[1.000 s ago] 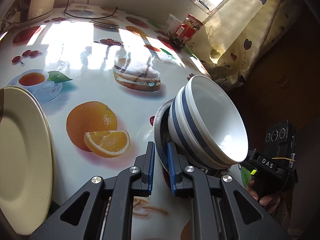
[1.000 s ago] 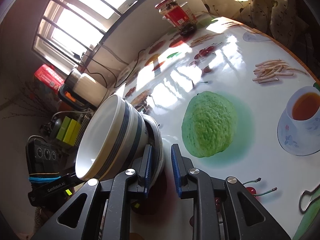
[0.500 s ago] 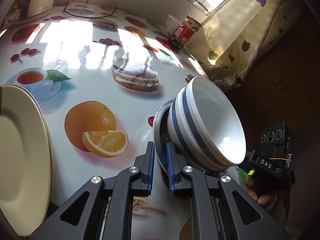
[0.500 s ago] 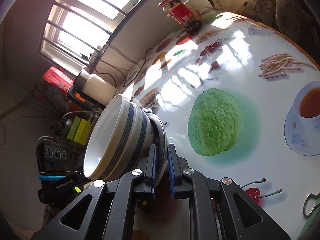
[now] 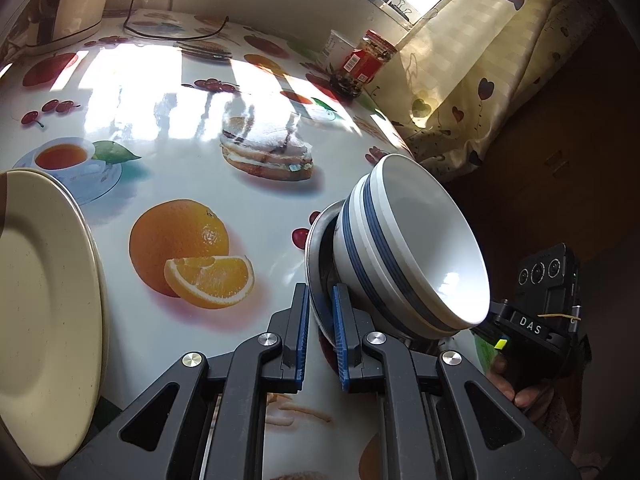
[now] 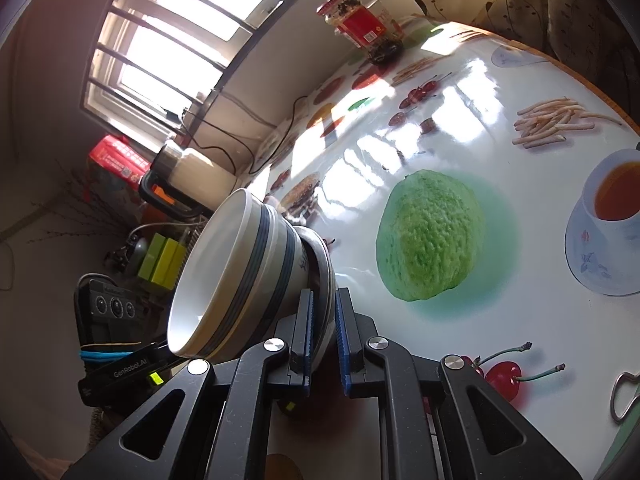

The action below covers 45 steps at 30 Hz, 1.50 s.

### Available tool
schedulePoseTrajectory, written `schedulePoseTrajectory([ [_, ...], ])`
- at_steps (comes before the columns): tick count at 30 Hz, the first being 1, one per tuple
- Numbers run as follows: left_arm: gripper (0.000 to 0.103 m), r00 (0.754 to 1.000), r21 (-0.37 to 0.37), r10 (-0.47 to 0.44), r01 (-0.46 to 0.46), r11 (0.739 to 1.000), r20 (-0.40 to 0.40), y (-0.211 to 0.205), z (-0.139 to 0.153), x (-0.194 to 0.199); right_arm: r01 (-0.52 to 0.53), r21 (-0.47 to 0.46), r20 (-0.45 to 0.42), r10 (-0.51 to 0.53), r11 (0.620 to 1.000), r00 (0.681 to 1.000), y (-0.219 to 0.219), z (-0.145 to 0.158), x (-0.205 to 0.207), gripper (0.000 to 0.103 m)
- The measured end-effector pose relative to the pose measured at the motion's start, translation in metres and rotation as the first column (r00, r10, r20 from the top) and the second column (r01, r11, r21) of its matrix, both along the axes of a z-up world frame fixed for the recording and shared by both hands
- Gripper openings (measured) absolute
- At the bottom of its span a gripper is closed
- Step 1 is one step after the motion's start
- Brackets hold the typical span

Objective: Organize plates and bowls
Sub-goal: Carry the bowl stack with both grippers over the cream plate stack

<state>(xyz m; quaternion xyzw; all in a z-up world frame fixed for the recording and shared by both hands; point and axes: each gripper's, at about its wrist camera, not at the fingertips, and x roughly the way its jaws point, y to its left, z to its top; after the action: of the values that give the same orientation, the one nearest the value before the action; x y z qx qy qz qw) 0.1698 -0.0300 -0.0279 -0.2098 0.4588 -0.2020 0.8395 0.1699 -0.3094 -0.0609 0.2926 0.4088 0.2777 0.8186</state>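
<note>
Stacked white bowls with blue stripes sit on a small grey plate, all of it tilted in the picture near the table's right edge. My left gripper is shut on the plate's near rim. In the right wrist view the same bowls and grey plate appear from the other side, with my right gripper shut on the rim there. A large cream plate lies at the left of the left wrist view. A hand holds the right gripper's body behind the bowls.
The table wears a glossy fruit-print cloth. A red-lidded jar stands at the back by a patterned curtain. A kettle with cords sits at the far left corner. A metal clip lies at the right edge.
My right gripper's jaws have come together on the grey plate's rim. The left jaws have tightened slightly on the opposite rim. Bowls and plate stay in place.
</note>
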Motion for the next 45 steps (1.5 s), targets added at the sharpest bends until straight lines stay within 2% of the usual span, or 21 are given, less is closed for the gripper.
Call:
schedulePoseTrajectory([
  [22,0.012,0.999,-0.003,0.018,-0.018,1.000,0.036,0.012,0.011,-0.015,-0.037,-0.009,0.052,0.037,0.999,0.998,0.008,0.012,-0.006,0.012],
  [45,0.012,0.993,0.002,0.086,-0.086,0.996,0.086,0.045,0.035,-0.037,-0.097,-0.028,0.087,0.099,0.995,0.991,0.045,0.036,-0.005,0.012],
])
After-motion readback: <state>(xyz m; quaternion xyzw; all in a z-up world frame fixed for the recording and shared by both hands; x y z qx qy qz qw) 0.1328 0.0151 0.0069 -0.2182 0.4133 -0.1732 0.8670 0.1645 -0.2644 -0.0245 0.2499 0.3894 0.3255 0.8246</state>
